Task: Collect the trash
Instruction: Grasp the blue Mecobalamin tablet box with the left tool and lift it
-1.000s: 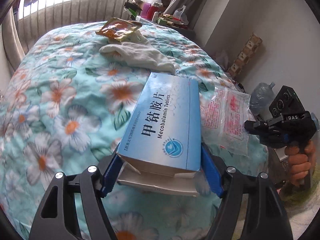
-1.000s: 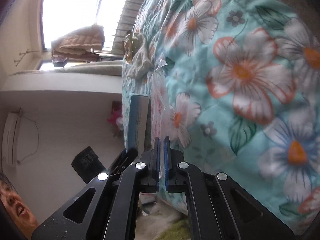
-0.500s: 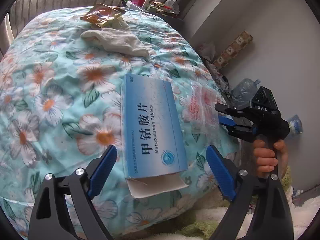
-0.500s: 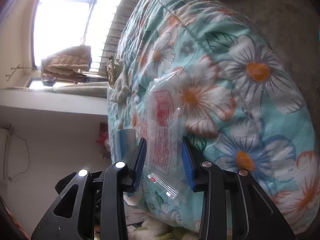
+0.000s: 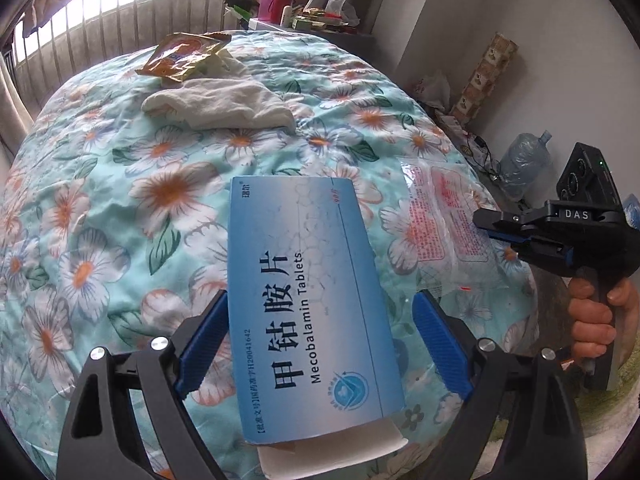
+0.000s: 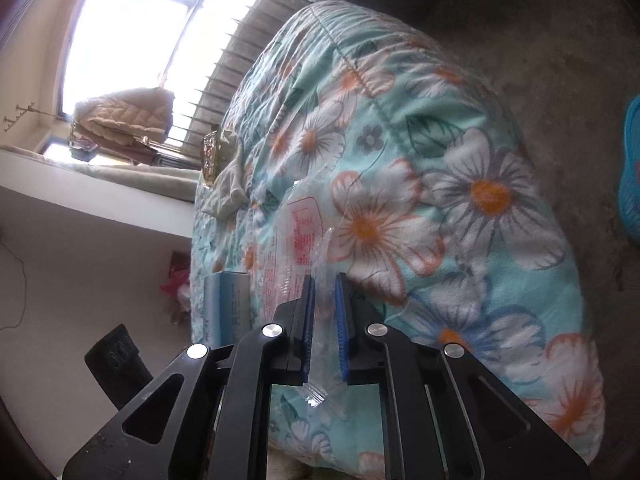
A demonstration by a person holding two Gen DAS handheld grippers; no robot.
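Observation:
A blue Mecobalamin tablet box point(image 5: 304, 304) lies on the floral quilt point(image 5: 120, 184) between the open fingers of my left gripper point(image 5: 320, 344); the left pad touches its edge, the right pad stands apart. A clear plastic wrapper with red print point(image 5: 444, 220) lies near the quilt's right edge. My right gripper point(image 6: 325, 316) has its jaws narrowly apart around the wrapper's point(image 6: 298, 240) near end; it also shows in the left wrist view point(image 5: 504, 232). An orange snack wrapper point(image 5: 180, 56) lies at the far end.
A crumpled white cloth point(image 5: 224, 104) lies beside the snack wrapper. A water jug point(image 5: 524, 160) stands on the floor at right. A cluttered shelf point(image 5: 288, 4) is behind the bed. A blue basket point(image 6: 630, 172) is on the floor.
My left gripper let go of the box, pulled back, then moved in around it again. My right gripper opened over the plastic wrapper and has narrowed around its end.

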